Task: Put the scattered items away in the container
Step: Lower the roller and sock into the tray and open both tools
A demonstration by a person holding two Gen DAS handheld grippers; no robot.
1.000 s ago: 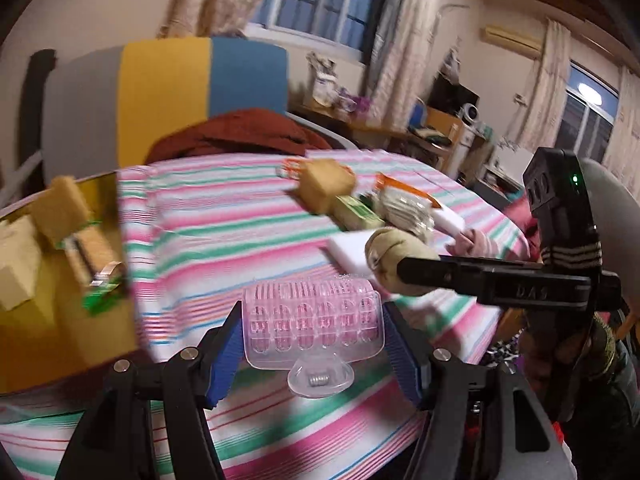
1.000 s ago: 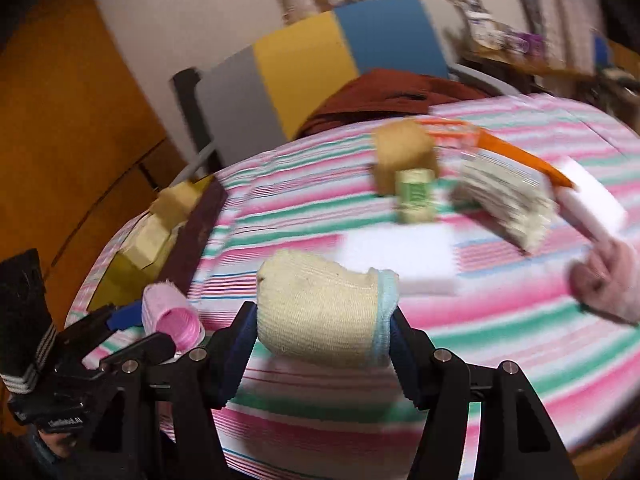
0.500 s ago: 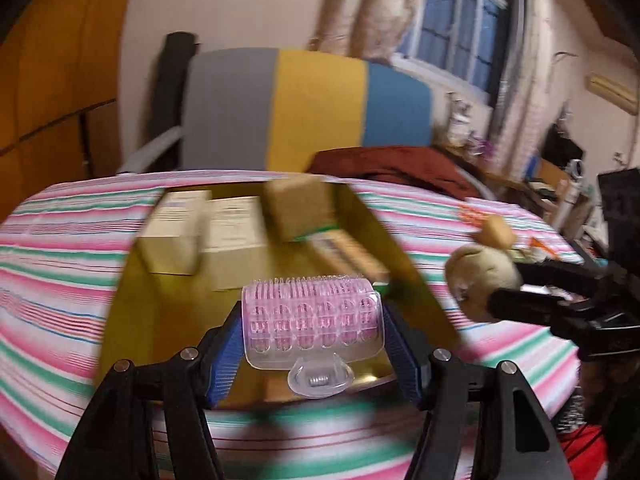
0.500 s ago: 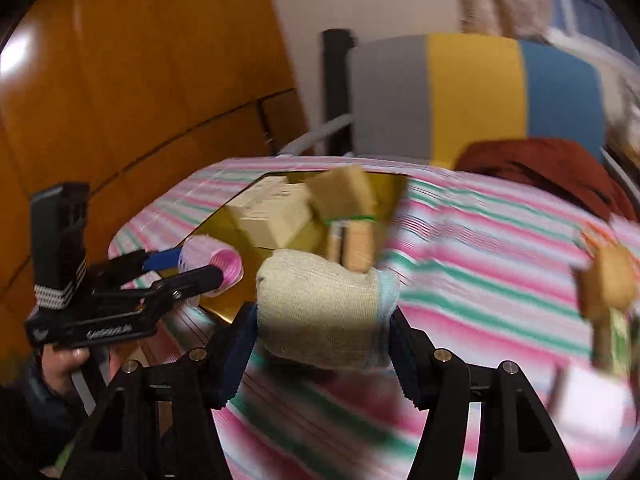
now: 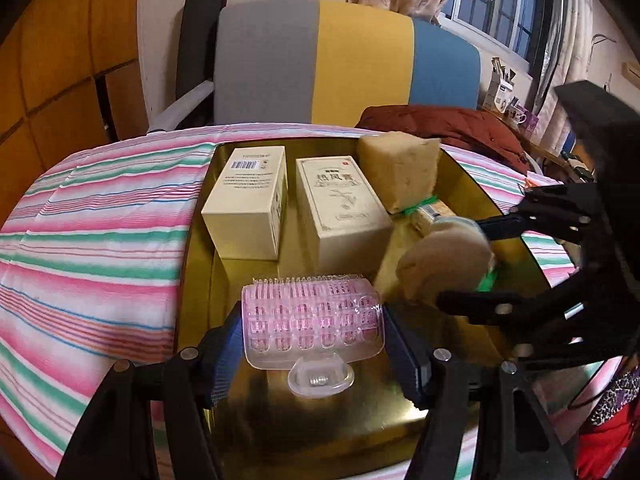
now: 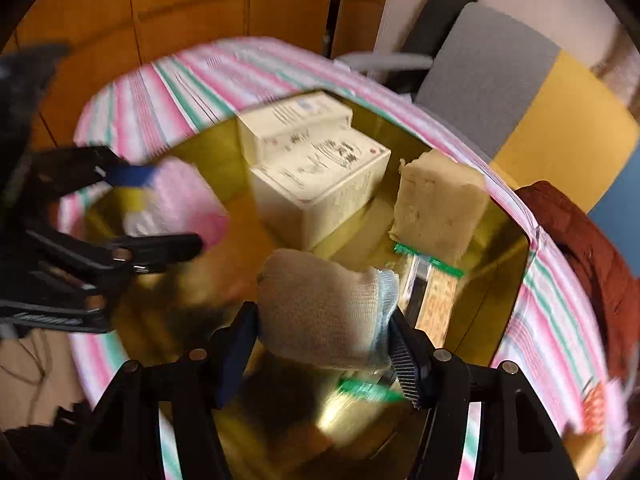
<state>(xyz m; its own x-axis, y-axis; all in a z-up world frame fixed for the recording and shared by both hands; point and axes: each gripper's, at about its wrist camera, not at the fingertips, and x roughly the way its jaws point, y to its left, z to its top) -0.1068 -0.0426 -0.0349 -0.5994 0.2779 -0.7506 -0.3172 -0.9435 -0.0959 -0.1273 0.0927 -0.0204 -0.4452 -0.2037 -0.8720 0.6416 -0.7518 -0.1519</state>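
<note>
Only from the left wrist: window, sharp print on two cream boxes. Only from the right wrist: blurred green-banded cracker packs. Left gripper clamped partway on pink hair roller; right gripper clamped partway on rolled beige sock. Both above gold tray, beside tan sponge, on striped tablecloth.

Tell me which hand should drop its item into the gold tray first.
Probably left. The left tool holds the pink hair roller over bare floor of the gold tray. The right tool holds the rolled sock over the packet beside the sponge, a more crowded spot.
</note>
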